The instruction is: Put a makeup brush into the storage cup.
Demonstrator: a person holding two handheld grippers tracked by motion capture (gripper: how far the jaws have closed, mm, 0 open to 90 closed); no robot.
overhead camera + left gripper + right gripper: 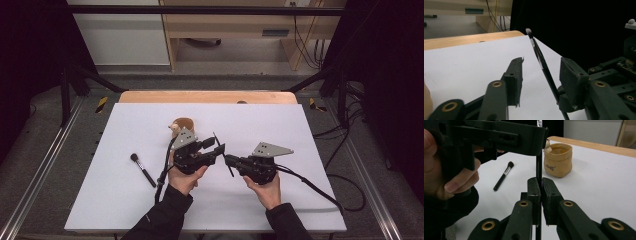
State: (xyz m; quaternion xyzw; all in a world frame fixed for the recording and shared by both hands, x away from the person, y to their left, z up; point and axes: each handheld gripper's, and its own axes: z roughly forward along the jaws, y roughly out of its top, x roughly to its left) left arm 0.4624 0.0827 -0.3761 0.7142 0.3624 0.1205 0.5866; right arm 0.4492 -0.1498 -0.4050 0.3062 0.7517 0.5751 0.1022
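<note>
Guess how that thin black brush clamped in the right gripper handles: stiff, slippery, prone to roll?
The thin brush probably stays stiff: it stands straight above the right gripper. Its glossy handle looks slippery, so it may pivot between the pads. Round and slim like the brush on the table, it would likely roll if dropped.

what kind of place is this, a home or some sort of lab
Most likely a lab or recording workspace, not a home. A white table stands inside a dark metal frame, cables trail across the floor, and plain wooden furniture stands behind. The person works with handheld grippers.
</note>
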